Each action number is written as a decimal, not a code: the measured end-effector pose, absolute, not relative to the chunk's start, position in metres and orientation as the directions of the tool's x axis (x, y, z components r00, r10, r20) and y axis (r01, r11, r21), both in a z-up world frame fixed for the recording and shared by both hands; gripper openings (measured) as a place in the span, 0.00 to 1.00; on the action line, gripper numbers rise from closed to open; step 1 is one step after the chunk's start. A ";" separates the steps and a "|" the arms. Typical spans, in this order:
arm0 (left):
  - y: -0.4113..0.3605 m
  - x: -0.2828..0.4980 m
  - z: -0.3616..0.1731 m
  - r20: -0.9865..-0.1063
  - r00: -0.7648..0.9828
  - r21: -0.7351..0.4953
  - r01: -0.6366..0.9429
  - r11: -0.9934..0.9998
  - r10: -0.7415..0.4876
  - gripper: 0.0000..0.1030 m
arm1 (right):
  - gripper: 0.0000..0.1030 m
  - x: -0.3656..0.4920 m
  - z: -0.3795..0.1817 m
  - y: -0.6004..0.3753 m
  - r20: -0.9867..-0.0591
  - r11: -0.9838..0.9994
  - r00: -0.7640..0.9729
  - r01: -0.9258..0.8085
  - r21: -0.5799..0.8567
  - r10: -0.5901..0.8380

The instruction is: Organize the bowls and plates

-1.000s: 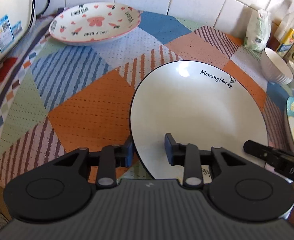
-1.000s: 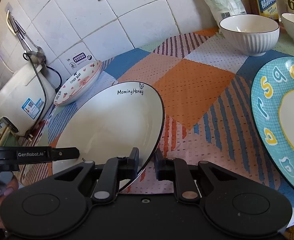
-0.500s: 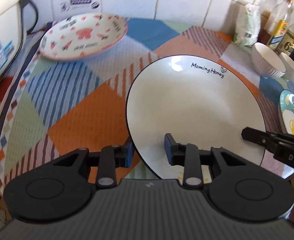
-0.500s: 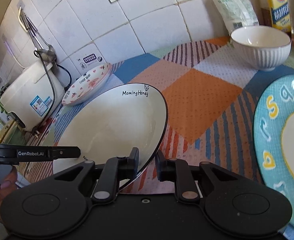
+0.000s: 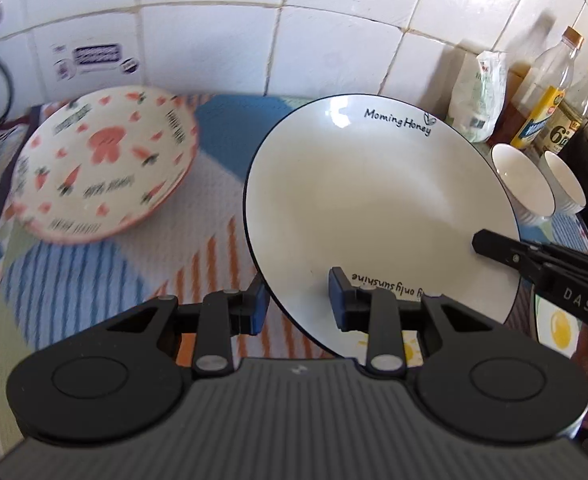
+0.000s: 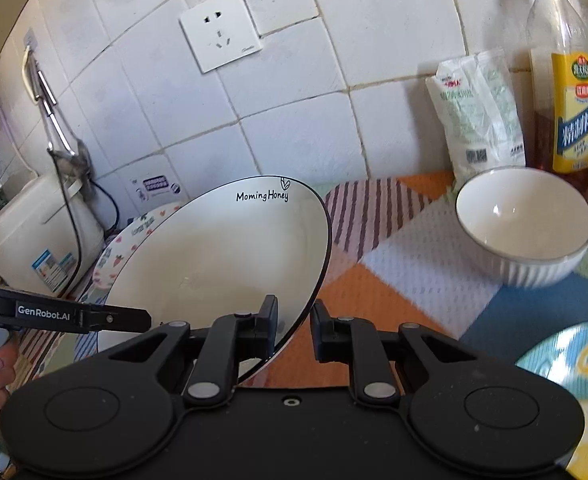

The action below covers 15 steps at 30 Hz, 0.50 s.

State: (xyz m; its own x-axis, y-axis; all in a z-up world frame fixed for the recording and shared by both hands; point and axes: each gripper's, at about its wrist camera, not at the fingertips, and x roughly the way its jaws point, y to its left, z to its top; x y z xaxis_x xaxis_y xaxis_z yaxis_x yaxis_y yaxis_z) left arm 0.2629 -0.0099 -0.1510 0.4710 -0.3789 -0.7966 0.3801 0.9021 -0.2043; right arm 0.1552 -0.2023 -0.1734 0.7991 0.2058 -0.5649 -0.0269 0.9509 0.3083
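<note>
Basically both clamped on the white plate (image 5: 378,208): left tool (image 5: 296,302) pinching its near rim, right tool (image 6: 294,326) pinching its right rim. Held tilted above the surface (image 5: 93,276), near the back-left corner's carrot plate (image 5: 101,164).

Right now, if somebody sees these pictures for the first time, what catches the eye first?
First the white plate with a thin dark rim and "Morning Honey" lettering, held off the patchwork cloth by the left gripper and right gripper, each clamped on its near rim. Behind it to the left lies the pink carrot-print plate; a white ribbed bowl stands far right.
</note>
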 end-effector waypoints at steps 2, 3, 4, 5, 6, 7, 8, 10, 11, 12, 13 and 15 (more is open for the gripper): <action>-0.019 0.276 -0.150 -0.808 0.460 -0.190 0.387 0.903 -0.367 0.29 | 0.21 0.167 -0.173 -0.210 -0.568 0.953 0.799 -0.022 0.302 0.198; -0.025 0.280 -0.149 -0.814 0.459 -0.174 0.393 0.903 -0.357 0.29 | 0.21 0.174 -0.174 -0.214 -0.575 0.953 0.794 -0.019 0.301 0.198; -0.030 0.285 -0.149 -0.815 0.463 -0.162 0.396 0.904 -0.349 0.29 | 0.21 0.180 -0.175 -0.217 -0.582 0.954 0.789 -0.016 0.300 0.196; -0.032 0.289 -0.150 -0.811 0.473 -0.156 0.392 0.907 -0.345 0.29 | 0.21 0.185 -0.177 -0.220 -0.587 0.954 0.786 -0.012 0.299 0.194; -0.032 0.292 -0.152 -0.806 0.479 -0.161 0.389 0.907 -0.349 0.28 | 0.21 0.190 -0.179 -0.223 -0.593 0.953 0.780 -0.016 0.301 0.200; -0.032 0.296 -0.154 -0.801 0.480 -0.179 0.377 0.909 -0.357 0.28 | 0.22 0.195 -0.182 -0.228 -0.601 0.950 0.770 -0.023 0.311 0.215; -0.034 0.300 -0.156 -0.802 0.483 -0.180 0.365 0.913 -0.351 0.28 | 0.22 0.200 -0.185 -0.232 -0.604 0.946 0.766 -0.018 0.324 0.221; -0.042 0.305 -0.161 -0.804 0.498 -0.131 0.387 0.913 -0.326 0.28 | 0.22 0.207 -0.192 -0.236 -0.607 0.940 0.761 -0.010 0.342 0.229; -0.044 0.309 -0.164 -0.810 0.494 -0.126 0.381 0.916 -0.317 0.28 | 0.22 0.212 -0.196 -0.237 -0.619 0.940 0.751 -0.005 0.342 0.229; -0.045 0.315 -0.168 -0.818 0.484 -0.126 0.377 0.918 -0.311 0.29 | 0.23 0.217 -0.198 -0.238 -0.633 0.940 0.741 0.006 0.342 0.225; -0.046 0.319 -0.172 -0.821 0.478 -0.128 0.379 0.917 -0.312 0.29 | 0.23 0.222 -0.200 -0.238 -0.644 0.942 0.732 0.011 0.336 0.221; -0.047 0.327 -0.179 -0.823 0.470 -0.140 0.379 0.915 -0.320 0.30 | 0.23 0.231 -0.202 -0.238 -0.661 0.950 0.722 0.018 0.313 0.204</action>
